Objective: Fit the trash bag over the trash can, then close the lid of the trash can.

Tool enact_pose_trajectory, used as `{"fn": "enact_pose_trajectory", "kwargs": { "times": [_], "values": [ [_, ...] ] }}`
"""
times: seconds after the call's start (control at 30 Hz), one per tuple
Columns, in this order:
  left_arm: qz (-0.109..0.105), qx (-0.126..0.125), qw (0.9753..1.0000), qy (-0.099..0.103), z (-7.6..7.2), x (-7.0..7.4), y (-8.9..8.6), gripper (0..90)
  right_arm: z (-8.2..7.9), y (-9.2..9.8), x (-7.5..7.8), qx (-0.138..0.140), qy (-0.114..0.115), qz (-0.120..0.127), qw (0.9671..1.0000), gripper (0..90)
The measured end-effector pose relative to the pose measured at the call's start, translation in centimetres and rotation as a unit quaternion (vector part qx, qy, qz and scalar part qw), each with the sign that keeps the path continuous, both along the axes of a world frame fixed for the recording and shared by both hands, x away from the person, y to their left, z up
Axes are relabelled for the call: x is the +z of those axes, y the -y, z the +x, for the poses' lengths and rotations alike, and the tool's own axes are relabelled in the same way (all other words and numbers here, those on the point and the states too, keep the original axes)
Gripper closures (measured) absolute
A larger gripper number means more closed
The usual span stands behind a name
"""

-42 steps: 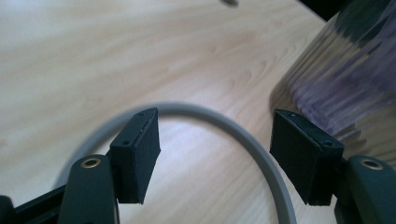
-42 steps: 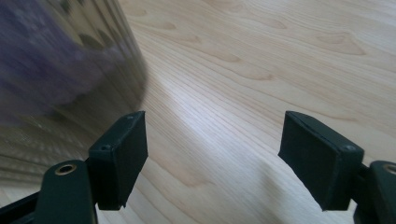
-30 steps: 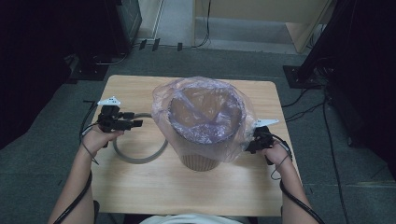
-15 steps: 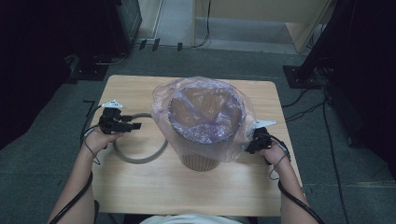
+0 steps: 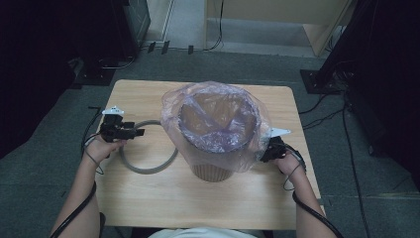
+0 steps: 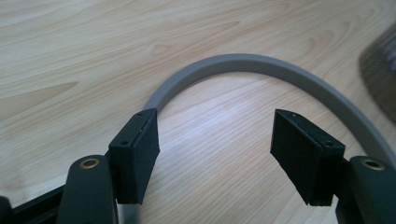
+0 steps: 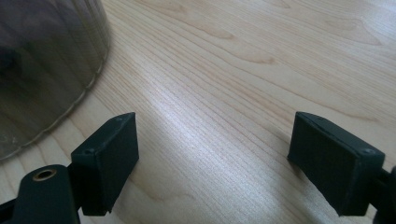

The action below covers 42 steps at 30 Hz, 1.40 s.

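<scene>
A brown ribbed bin (image 5: 214, 166) stands mid-table with a clear purplish plastic bag (image 5: 218, 119) draped over its rim and down its sides. A grey ring (image 5: 148, 166) lies flat on the wood left of the bin; its arc (image 6: 261, 70) curves ahead of my left gripper. My left gripper (image 5: 134, 133) (image 6: 215, 149) is open above the ring's left part, nothing between its jaws. My right gripper (image 5: 263, 153) (image 7: 215, 161) is open just right of the bin, near the bag's hanging edge (image 7: 51, 70), with bare wood between its jaws.
The wooden table (image 5: 163, 203) has open surface in front of the bin and behind it. Grey carpet surrounds the table, with cables (image 5: 327, 116) on the floor to the right and dark equipment at the far left and right.
My left gripper has drifted slightly back toward the person and lower over the ring. The right gripper has barely moved beside the bin.
</scene>
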<state>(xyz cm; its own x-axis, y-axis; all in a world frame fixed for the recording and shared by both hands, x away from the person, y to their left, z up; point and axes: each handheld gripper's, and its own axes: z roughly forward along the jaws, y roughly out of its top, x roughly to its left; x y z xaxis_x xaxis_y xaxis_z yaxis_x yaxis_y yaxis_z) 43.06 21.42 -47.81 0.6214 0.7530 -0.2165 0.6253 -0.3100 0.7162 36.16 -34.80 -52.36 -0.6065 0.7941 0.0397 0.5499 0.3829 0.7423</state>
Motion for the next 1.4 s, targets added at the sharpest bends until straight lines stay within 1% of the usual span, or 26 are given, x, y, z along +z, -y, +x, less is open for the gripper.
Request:
{"fn": "enact_pose_trajectory", "kwargs": {
  "times": [0.13, 0.17, 0.2, 0.37, 0.43, 0.47, 0.5, 0.53, 0.57, 0.8, 0.83, 0.87, 1.03, 1.1, 1.17, 1.2, 1.23, 1.27, 1.3, 1.37, 1.4],
  "values": [
    [-0.002, 0.01, 0.9999, 0.003, 0.0, 0.1, -0.7, 31.9, -0.1, -0.3, 0.0, -0.003, 0.002, -0.008, 1.0, 14.8],
    [0.001, 0.018, 0.9998, 0.002, 0.0, 0.0, -1.0, 31.9, -0.1, -0.3, 0.0, -0.004, 0.001, -0.009, 1.0, 14.2],
    [0.004, 0.022, 0.9998, 0.0, -0.1, 0.0, -1.2, 31.9, 0.0, -0.4, 0.0, -0.004, 0.002, -0.009, 0.9999, 13.9],
    [0.002, 0.037, 0.9993, -0.005, -0.1, -0.2, -2.0, 31.9, -0.1, -0.4, 0.0, -0.006, 0.001, -0.01, 0.9999, 13.7],
    [0.009, 0.04, 0.9991, -0.004, -0.2, -0.1, -2.3, 31.9, -0.1, -0.4, 0.0, -0.008, 0.001, -0.01, 0.9999, 13.7],
    [0.009, 0.04, 0.9991, -0.004, -0.2, -0.1, -2.3, 32.0, -0.1, -0.4, 0.0, -0.008, 0.001, -0.01, 0.9999, 13.7],
    [0.015, 0.042, 0.999, -0.007, -0.3, -0.2, -2.5, 32.0, -0.1, -0.4, 0.0, -0.008, 0.001, -0.01, 0.9999, 13.7],
    [0.015, 0.042, 0.999, -0.007, -0.3, -0.2, -2.5, 32.0, -0.1, -0.4, 0.0, -0.008, 0.001, -0.01, 0.9999, 13.6],
    [0.017, 0.044, 0.9988, -0.011, -0.4, -0.3, -2.6, 32.0, -0.1, -0.5, 0.0, -0.008, 0.001, -0.01, 0.9999, 13.6],
    [0.03, 0.046, 0.9984, -0.013, -0.3, -0.4, -2.5, 31.9, -0.1, -0.5, 0.0, -0.011, 0.001, -0.01, 0.9999, 12.8],
    [0.035, 0.05, 0.9979, -0.019, -0.4, -0.5, -2.5, 31.8, -0.1, -0.6, 0.0, -0.012, 0.001, -0.01, 0.9999, 12.6],
    [0.039, 0.051, 0.9977, -0.02, -0.4, -0.5, -2.6, 31.8, -0.1, -0.6, 0.0, -0.012, 0.001, -0.01, 0.9999, 12.6],
    [0.048, 0.06, 0.9966, -0.027, -0.5, -0.6, -2.8, 31.8, -0.1, -0.6, 0.0, -0.013, 0.001, -0.01, 0.9999, 12.3],
    [0.05, 0.061, 0.9965, -0.029, -0.6, -0.6, -2.8, 31.8, -0.1, -0.6, 0.0, -0.014, 0.001, -0.01, 0.9999, 12.3],
    [0.058, 0.059, 0.996, -0.032, -0.6, -0.7, -2.7, 31.8, -0.1, -0.6, 0.0, -0.014, 0.001, -0.01, 0.9999, 12.2],
    [0.058, 0.059, 0.996, -0.032, -0.6, -0.7, -2.7, 31.8, -0.1, -0.6, 0.0, -0.014, 0.001, -0.01, 0.9999, 12.2],
    [0.069, 0.062, 0.995, -0.036, -0.6, -0.9, -2.5, 31.8, -0.1, -0.6, 0.0, -0.014, 0.0, -0.01, 0.9998, 12.2],
    [0.069, 0.062, 0.995, -0.036, -0.6, -0.9, -2.5, 31.7, -0.1, -0.6, 0.0, -0.014, 0.0, -0.01, 0.9998, 12.2],
    [0.073, 0.059, 0.9947, -0.043, -0.6, -1.1, -2.5, 31.4, -0.1, -0.6, 0.0, -0.014, 0.0, -0.01, 0.9998, 12.2],
    [0.074, 0.058, 0.9945, -0.045, -0.6, -1.2, -2.5, 31.1, -0.1, -0.6, 0.0, -0.014, 0.0, -0.01, 0.9998, 12.2],
    [0.078, 0.057, 0.9942, -0.048, -0.6, -1.3, -2.5, 30.8, -0.1, -0.6, 0.0, -0.014, 0.0, -0.01, 0.9998, 12.2]
  ]
}}
